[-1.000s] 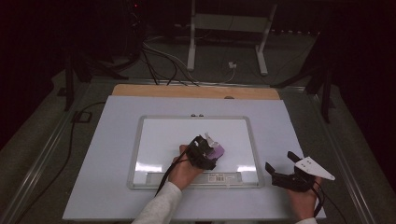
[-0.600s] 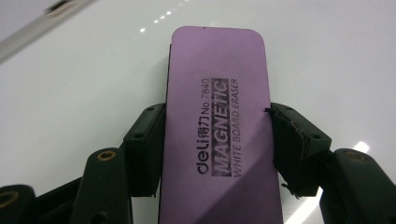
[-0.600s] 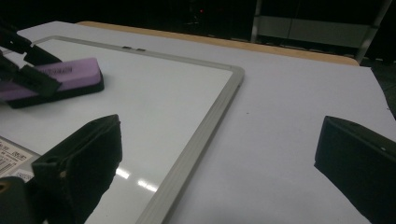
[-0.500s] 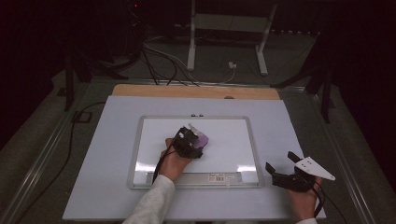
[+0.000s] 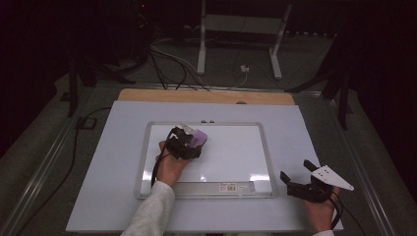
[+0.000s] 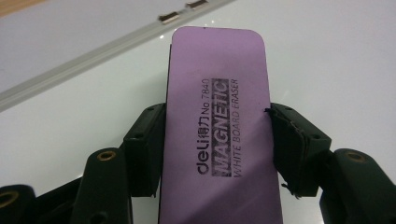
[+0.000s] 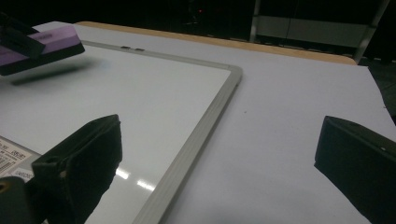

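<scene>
- Clamping my left gripper (image 5: 189,140) on the purple eraser (image 6: 217,116), over the whiteboard (image 5: 236,162).
- Right gripper (image 5: 299,181) rests beside the board, jaws wide apart, holding nothing.

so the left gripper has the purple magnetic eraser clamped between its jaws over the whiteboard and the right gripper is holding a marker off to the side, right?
Not quite. The right gripper holds nothing: the right gripper view shows its jaws wide apart with only table between them. The rest stands: the left gripper clamps the purple eraser over the whiteboard.
</scene>
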`<move>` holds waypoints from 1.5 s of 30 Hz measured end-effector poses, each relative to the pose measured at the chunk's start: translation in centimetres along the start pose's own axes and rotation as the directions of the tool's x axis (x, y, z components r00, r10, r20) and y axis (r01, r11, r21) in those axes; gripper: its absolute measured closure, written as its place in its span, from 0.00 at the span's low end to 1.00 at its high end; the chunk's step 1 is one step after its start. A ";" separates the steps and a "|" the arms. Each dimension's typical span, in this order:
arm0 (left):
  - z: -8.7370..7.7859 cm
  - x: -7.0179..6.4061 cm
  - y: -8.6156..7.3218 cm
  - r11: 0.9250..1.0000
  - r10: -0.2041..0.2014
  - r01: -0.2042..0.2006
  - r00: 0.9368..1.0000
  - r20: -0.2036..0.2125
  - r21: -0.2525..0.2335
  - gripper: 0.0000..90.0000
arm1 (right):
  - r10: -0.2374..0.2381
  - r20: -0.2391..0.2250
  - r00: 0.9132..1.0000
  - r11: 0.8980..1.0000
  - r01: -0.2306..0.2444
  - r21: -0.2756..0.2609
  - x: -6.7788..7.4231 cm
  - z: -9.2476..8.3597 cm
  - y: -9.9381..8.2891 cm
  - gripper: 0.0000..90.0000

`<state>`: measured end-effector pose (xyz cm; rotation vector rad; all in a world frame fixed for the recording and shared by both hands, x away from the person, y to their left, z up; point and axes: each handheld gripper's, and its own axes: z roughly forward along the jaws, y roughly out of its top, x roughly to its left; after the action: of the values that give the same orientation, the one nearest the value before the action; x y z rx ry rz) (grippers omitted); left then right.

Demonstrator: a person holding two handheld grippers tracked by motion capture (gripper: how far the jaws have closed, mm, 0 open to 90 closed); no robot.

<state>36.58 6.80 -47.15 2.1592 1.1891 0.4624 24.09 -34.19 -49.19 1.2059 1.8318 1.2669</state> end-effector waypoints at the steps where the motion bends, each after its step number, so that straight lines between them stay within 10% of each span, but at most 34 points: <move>1: -0.1 0.2 0.0 1.000 -0.003 0.003 1.000 -0.001 0.001 0.46 | 0.000 0.000 1.000 1.000 0.000 0.000 0.0 0.0 0.0 0.01; 27: -1.7 5.4 -1.5 0.992 -0.121 0.119 0.991 -0.064 -0.029 0.46 | 0.001 0.000 1.000 1.000 -0.001 0.004 0.0 0.0 0.0 0.01; 45: -1.0 8.7 -4.1 0.976 -0.214 0.219 0.960 -0.182 0.004 0.46 | 0.002 0.001 1.000 1.000 -0.002 0.007 0.1 -0.1 -0.1 0.01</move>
<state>38.01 16.14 -49.08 2.0095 1.5192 0.5582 23.99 -34.17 -49.25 1.2120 1.8366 1.2618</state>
